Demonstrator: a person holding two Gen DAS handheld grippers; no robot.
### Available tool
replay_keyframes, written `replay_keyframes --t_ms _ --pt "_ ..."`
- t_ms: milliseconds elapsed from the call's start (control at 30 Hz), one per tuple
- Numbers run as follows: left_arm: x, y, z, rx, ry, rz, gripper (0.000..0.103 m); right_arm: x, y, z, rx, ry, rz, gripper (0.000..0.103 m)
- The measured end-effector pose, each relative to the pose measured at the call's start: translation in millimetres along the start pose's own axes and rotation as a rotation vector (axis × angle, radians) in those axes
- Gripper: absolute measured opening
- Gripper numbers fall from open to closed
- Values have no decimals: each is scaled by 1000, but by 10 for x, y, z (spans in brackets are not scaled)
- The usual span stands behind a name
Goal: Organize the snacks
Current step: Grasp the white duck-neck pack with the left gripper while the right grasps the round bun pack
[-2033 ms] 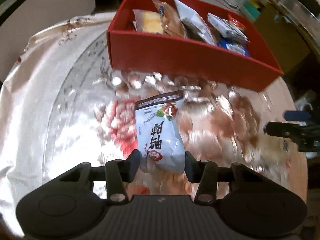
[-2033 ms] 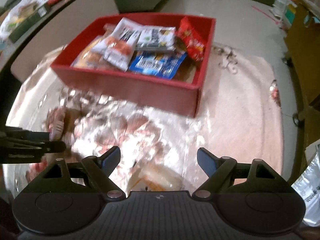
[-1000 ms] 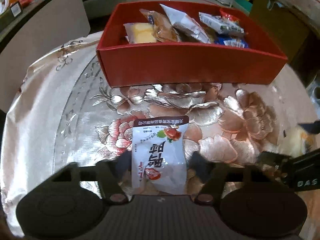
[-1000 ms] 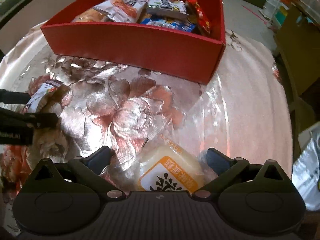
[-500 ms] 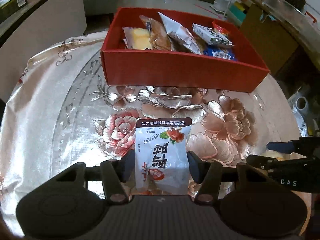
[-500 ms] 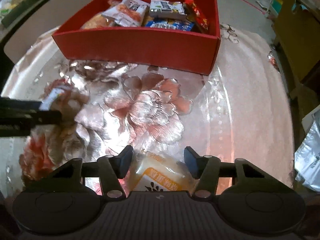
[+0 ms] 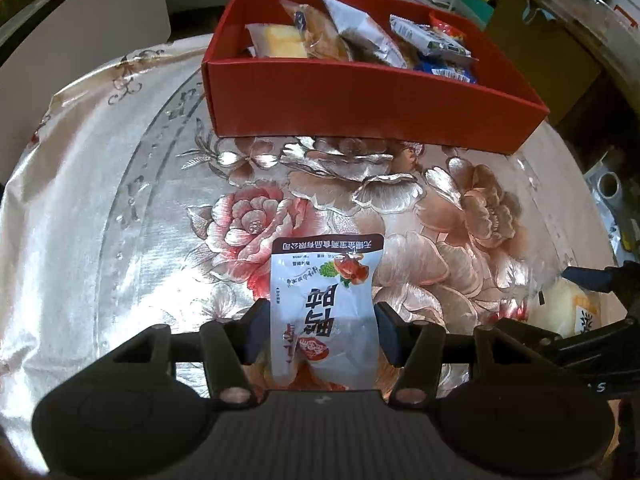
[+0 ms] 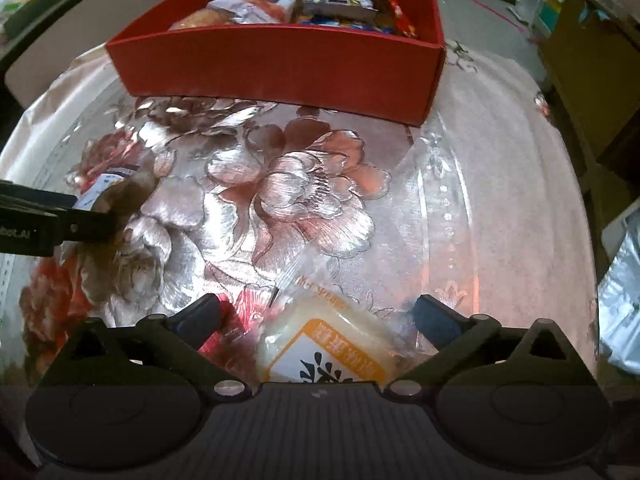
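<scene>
Left wrist: white snack packet (image 7: 325, 308) points lengthwise toward red box (image 7: 360, 96).

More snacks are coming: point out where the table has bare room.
Free: the flowered cloth between the red box and the two packets, and its pale right edge. Crowded: the box itself, and around the white packet and the bread packet.
</scene>
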State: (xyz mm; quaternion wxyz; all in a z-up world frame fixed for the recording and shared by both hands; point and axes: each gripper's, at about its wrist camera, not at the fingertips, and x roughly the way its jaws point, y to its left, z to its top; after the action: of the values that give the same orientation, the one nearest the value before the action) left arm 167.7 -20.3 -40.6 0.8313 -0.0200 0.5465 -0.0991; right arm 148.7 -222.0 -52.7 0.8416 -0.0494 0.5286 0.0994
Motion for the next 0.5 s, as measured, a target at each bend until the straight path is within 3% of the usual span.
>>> replay_keyframes --t_ms 133,233,300,500 --pt "-10 7 11 -8 7 -17 49 -47 -121 48 22 26 61 103" --pt "-5 -8 5 -2 8 -14 49 -152 -378 35 223 44 105 103" --pt "-4 -15 0 2 7 -13 49 -218 -435 -30 287 50 63 103" --pt "-7 -24 -14 14 4 -10 49 -306 -280 -103 248 32 -18 103"
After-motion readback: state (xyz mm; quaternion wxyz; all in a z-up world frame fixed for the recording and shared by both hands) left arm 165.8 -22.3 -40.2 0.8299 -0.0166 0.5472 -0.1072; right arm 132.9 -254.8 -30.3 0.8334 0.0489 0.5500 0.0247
